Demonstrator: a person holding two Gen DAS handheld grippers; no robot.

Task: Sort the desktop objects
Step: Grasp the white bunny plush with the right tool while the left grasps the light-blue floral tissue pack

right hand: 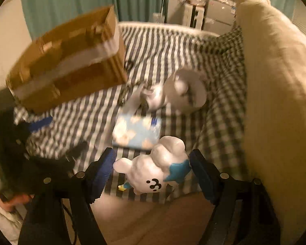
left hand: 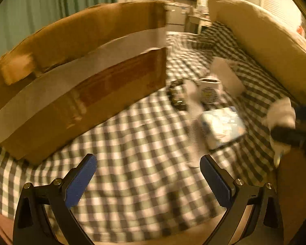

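One cardboard box (right hand: 71, 61), upper left. One blue tissue pack (right hand: 136, 132), centre. One white figurine (right hand: 155, 173), blue-trimmed, between spread right gripper (right hand: 153, 171) fingers, contact unclear. Left gripper (left hand: 148, 175) fingers spread, empty.

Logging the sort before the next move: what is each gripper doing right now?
Left gripper: open, nothing between the jaws.
Right gripper: open around the white figurine; pads not clearly pressing it.

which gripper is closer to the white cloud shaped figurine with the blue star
Right. The right gripper has the white cloud-shaped figurine between its open fingers, pads apparently not pressing. The left gripper hovers open over bare checkered cloth, well apart from it.
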